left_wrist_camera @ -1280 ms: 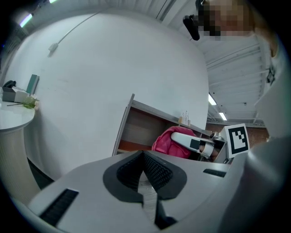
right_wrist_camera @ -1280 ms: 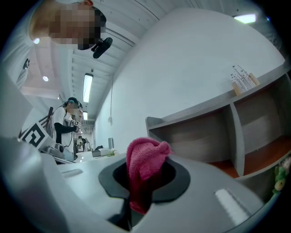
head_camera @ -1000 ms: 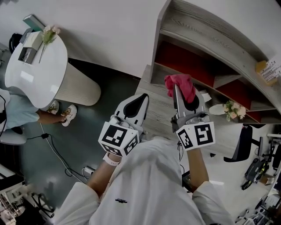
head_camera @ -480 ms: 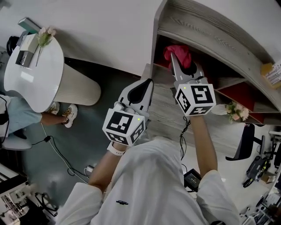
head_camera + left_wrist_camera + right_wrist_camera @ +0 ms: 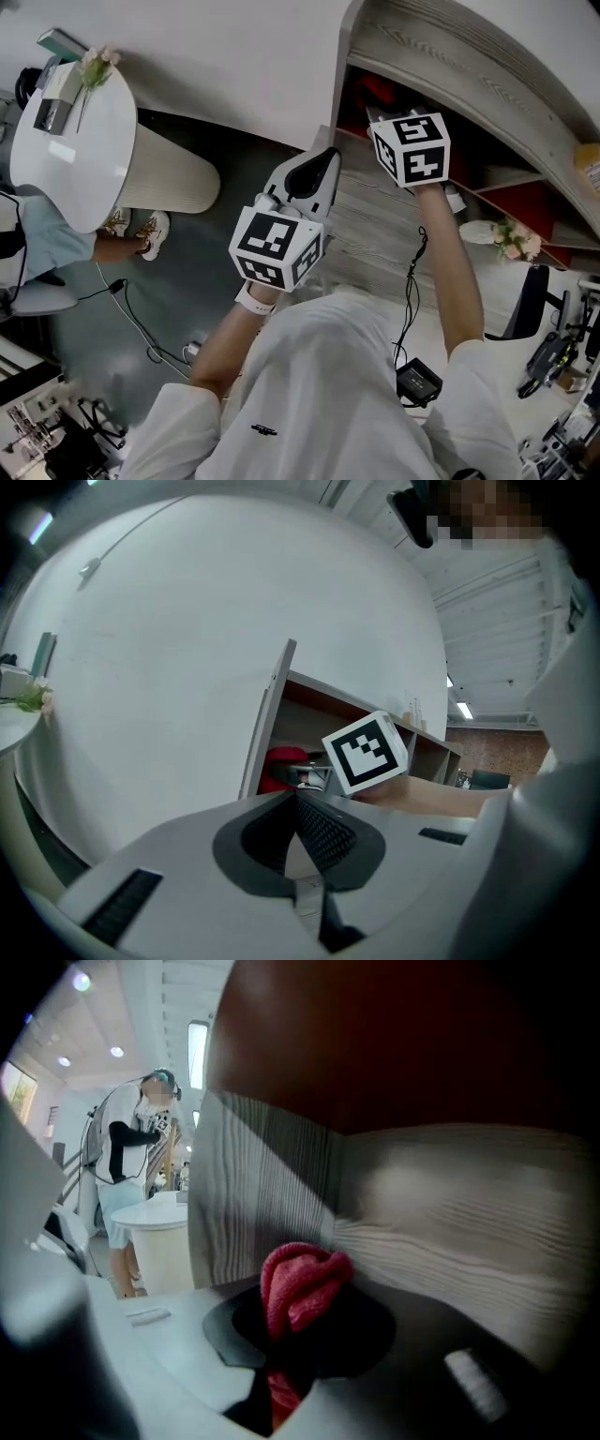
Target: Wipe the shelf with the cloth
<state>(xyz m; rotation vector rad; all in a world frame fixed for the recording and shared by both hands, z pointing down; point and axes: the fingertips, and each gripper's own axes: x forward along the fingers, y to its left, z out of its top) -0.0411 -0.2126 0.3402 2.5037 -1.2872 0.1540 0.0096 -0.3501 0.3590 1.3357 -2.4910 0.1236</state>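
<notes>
Jaws of the right gripper (image 5: 292, 1330) pinch the cloth (image 5: 300, 1283) inside the shelf (image 5: 459, 1232).

At my ten o'clock stands a white round table (image 5: 70, 155) bearing a flower sprig (image 5: 94, 66); at three o'clock, a small bouquet (image 5: 511, 239).
</notes>
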